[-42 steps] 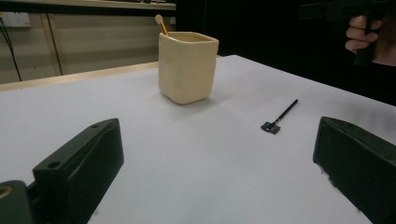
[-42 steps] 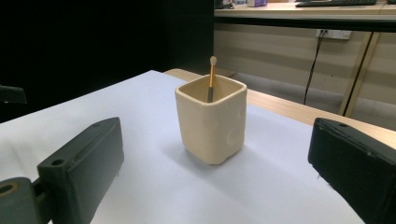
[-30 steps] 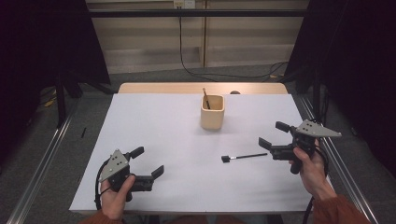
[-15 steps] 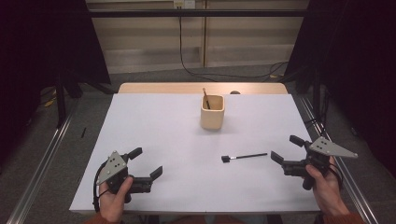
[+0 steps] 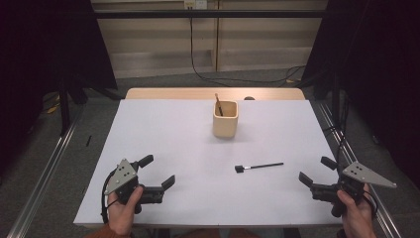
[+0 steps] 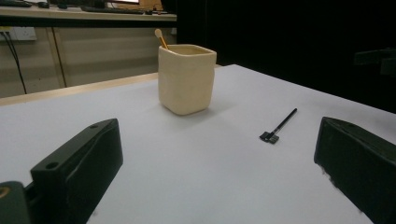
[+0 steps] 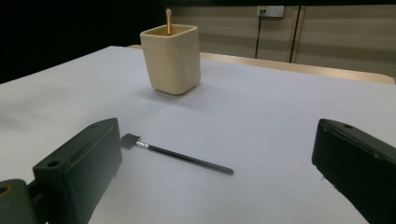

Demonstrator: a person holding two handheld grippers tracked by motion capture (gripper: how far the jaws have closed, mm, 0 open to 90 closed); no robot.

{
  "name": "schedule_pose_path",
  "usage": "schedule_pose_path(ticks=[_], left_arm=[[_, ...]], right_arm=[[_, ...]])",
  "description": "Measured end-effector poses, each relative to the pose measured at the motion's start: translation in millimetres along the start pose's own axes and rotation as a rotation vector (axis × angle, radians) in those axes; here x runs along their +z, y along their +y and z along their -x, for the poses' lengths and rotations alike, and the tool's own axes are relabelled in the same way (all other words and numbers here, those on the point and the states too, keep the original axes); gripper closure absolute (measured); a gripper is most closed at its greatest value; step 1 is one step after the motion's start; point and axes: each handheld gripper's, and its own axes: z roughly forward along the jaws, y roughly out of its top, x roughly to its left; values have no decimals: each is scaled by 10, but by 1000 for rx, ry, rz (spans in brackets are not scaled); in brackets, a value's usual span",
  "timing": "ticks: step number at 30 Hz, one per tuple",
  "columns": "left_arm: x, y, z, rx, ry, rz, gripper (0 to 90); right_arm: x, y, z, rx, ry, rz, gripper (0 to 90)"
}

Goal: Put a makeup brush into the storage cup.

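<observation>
The thin black brush with a small flat head (image 5: 258,166) lies on the white table (image 5: 163,129) near the wide-open, empty right hand-held gripper (image 5: 317,174); it seems light, stiff and best pinched mid-handle.

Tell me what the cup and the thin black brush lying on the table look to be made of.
Cup: probably ceramic or stoneware, cream and matt, with thick, slightly uneven walls and soft rounded corners. Brush: slim black handle with a faint sheen, likely plastic or lacquered wood; a short silvery collar, seemingly metal, joins it to a flat dark head, too small to tell bristle from foam.
</observation>
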Motion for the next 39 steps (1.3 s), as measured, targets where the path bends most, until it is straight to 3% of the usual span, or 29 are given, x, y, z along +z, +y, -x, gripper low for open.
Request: schedule_pose_path(ticks=[11, 18, 21, 27, 39], left_arm=[[18, -7, -10, 13, -29, -11, 12], [-10, 1, 11, 17, -13, -7, 13], [-16, 7, 36, 32, -6, -9, 12], [-40, -1, 23, 10, 6, -3, 14], [4, 1, 9, 13, -11, -8, 14]], right_arm=[[39, 52, -34, -28, 21, 21, 3], [151, 177, -73, -82, 97, 21, 0], [208, 213, -52, -74, 120, 15, 0], [328, 325, -60, -72, 166, 28, 1], [655, 604, -42, -82, 185, 48, 0]])
